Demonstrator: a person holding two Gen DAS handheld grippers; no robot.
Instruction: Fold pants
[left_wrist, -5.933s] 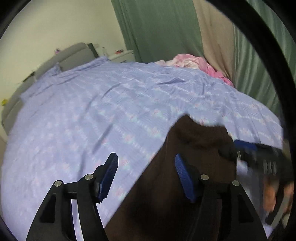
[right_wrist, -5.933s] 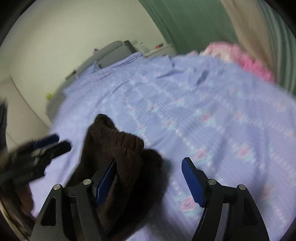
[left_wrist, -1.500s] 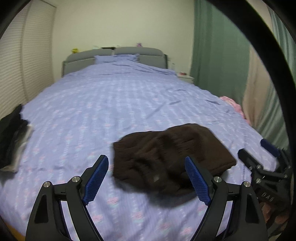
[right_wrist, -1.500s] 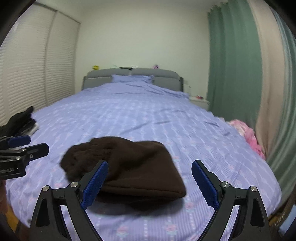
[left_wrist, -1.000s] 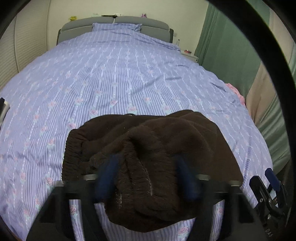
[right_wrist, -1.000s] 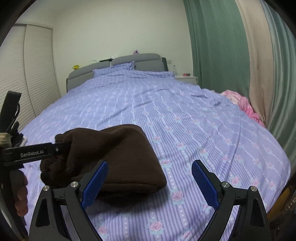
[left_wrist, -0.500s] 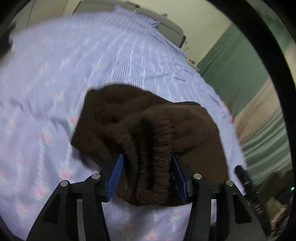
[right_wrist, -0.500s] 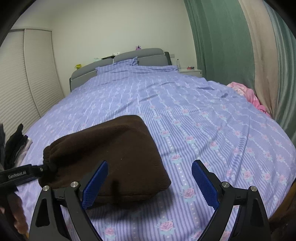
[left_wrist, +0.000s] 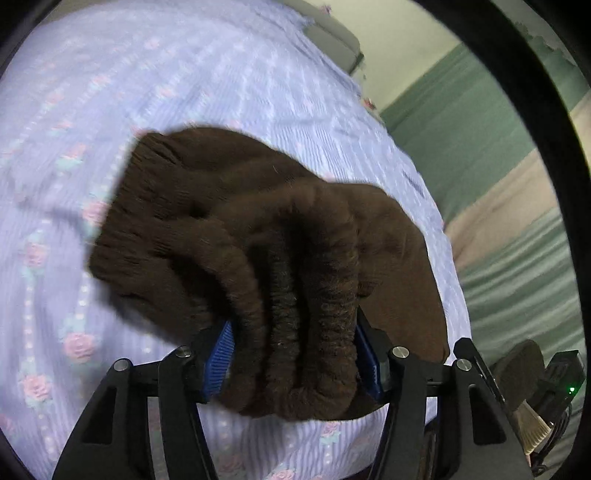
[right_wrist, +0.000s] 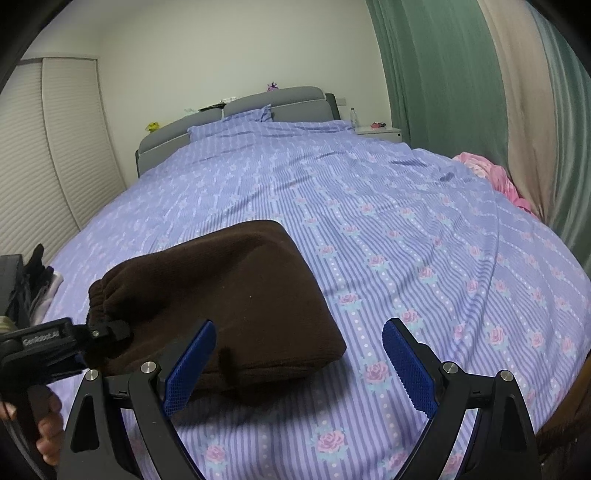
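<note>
The dark brown pants (right_wrist: 236, 291) lie folded into a thick bundle on the purple flowered bedspread (right_wrist: 406, 229), near the bed's front left. My left gripper (left_wrist: 295, 350) is shut on the bunched elastic waistband of the pants (left_wrist: 258, 251); it also shows at the left of the right wrist view (right_wrist: 99, 334), clamped on that end. My right gripper (right_wrist: 299, 362) is open and empty, just in front of the bundle's near right corner, its left finger beside the fabric.
A pink garment (right_wrist: 495, 177) lies at the bed's right edge by the green curtains (right_wrist: 443, 74). Dark and pale clothes (right_wrist: 40, 273) are piled at the left edge. Grey headboard (right_wrist: 258, 103) and a nightstand (right_wrist: 380, 131) stand at the far end.
My left gripper has moved onto the waistband end and closed on it. The right gripper stays open and has held its place near the bundle.
</note>
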